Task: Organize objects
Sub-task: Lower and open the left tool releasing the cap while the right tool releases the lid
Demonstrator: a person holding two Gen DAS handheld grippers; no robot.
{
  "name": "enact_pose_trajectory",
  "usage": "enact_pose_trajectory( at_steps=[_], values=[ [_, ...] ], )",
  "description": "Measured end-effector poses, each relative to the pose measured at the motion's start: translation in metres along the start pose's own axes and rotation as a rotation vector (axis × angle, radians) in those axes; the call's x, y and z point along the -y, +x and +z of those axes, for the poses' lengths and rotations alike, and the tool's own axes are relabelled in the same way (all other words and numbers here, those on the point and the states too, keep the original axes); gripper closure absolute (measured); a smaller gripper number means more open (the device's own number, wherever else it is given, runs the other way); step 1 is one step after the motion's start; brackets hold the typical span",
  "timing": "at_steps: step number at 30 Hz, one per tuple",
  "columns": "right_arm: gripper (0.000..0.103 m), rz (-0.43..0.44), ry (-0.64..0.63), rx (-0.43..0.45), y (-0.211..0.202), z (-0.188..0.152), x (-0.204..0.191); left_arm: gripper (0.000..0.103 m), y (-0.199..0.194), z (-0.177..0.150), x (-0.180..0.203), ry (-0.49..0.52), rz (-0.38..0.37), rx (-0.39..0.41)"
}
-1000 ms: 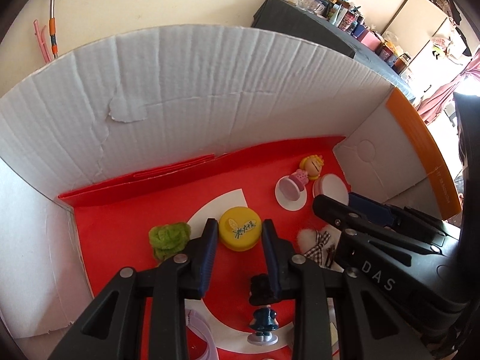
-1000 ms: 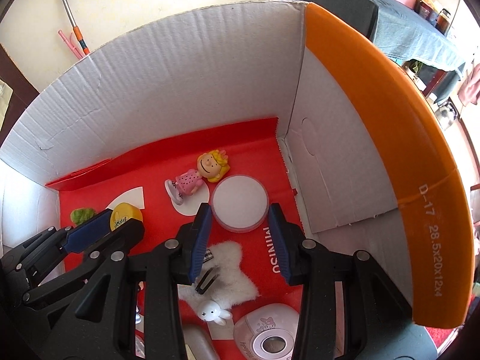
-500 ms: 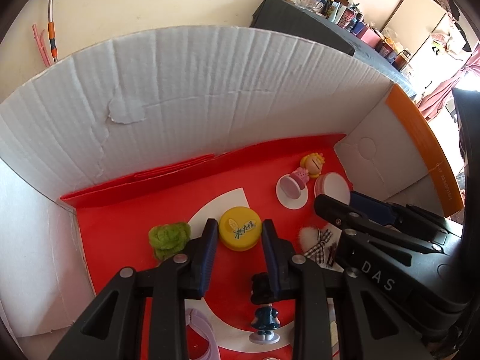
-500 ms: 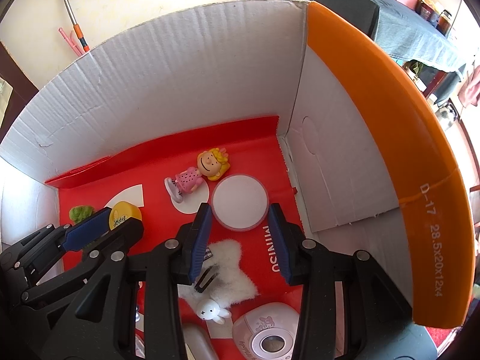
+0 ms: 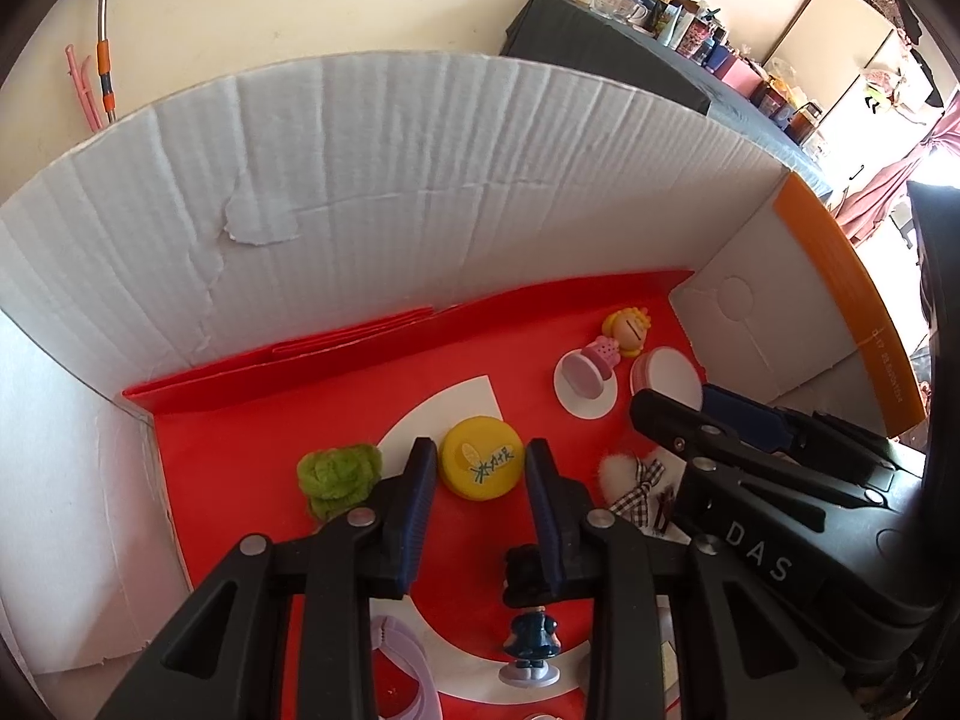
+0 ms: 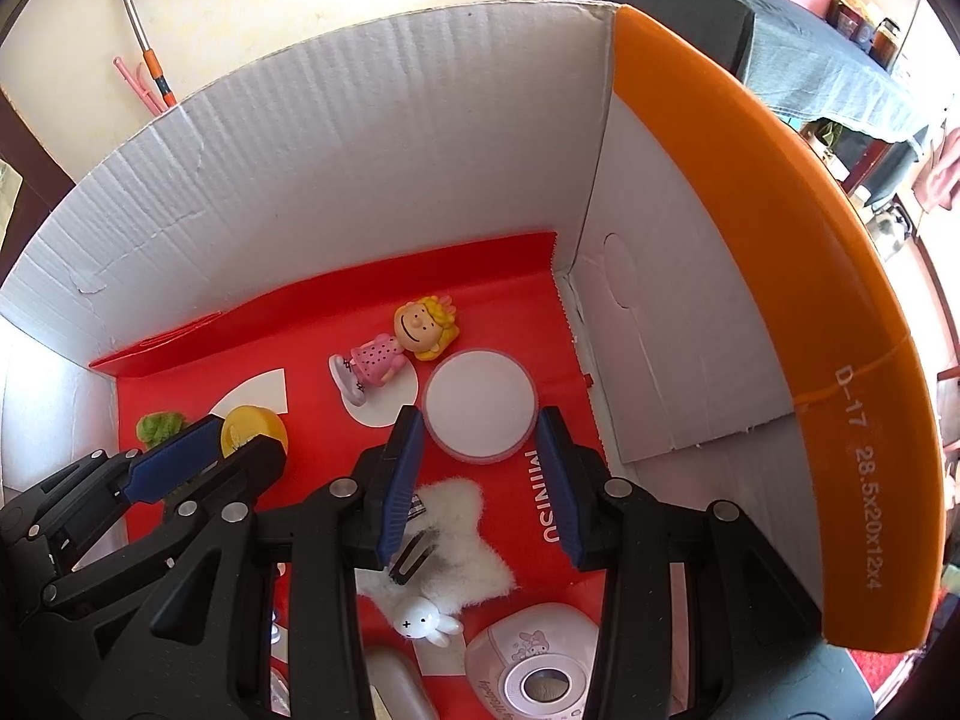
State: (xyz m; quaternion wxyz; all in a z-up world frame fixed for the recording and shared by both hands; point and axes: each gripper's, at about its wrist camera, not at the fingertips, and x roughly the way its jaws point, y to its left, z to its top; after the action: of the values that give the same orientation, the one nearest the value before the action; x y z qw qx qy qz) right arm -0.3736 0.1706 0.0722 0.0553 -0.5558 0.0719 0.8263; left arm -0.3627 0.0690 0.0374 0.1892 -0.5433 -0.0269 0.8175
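1. Left gripper [image 5: 480, 450]: jaws released, nothing clamped. The yellow cap [image 5: 480, 468] lies flat on the red floor of the cardboard box [image 5: 420, 180], just past the jaw tips and lined up with the gap, below them.
2. Right gripper [image 6: 480, 420]: jaws apart, empty. The white round lid [image 6: 480, 405] sits just beyond its tips, centred on the gap, well right of the yellow cap.
3. Green plush [image 5: 339, 474]: just left of the yellow cap, outside the left jaw.
4. Blonde doll [image 6: 402, 348]: lying down, right of the yellow cap and farther back, next to the lid.
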Motion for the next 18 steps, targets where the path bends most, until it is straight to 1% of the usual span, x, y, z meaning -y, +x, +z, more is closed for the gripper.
enact_pose_trajectory(
  at_steps=[6,11,13,18],
  values=[
    [0.065,-0.008,-0.003,0.008,-0.004,0.001,-0.002,0.071,-0.004,-0.003,-0.004,-0.005,-0.005,0.001],
    [0.065,-0.007,-0.003,0.009,-0.004,0.002,0.004,0.071,-0.009,-0.006,-0.002,-0.001,0.004,0.008],
    [0.065,-0.003,-0.001,0.011,-0.003,-0.002,-0.005,0.071,-0.01,-0.006,-0.002,-0.002,0.005,0.009],
    [0.065,0.007,-0.002,0.017,-0.006,-0.002,-0.003,0.063,-0.015,-0.008,-0.003,-0.006,0.013,0.018]
  ],
)
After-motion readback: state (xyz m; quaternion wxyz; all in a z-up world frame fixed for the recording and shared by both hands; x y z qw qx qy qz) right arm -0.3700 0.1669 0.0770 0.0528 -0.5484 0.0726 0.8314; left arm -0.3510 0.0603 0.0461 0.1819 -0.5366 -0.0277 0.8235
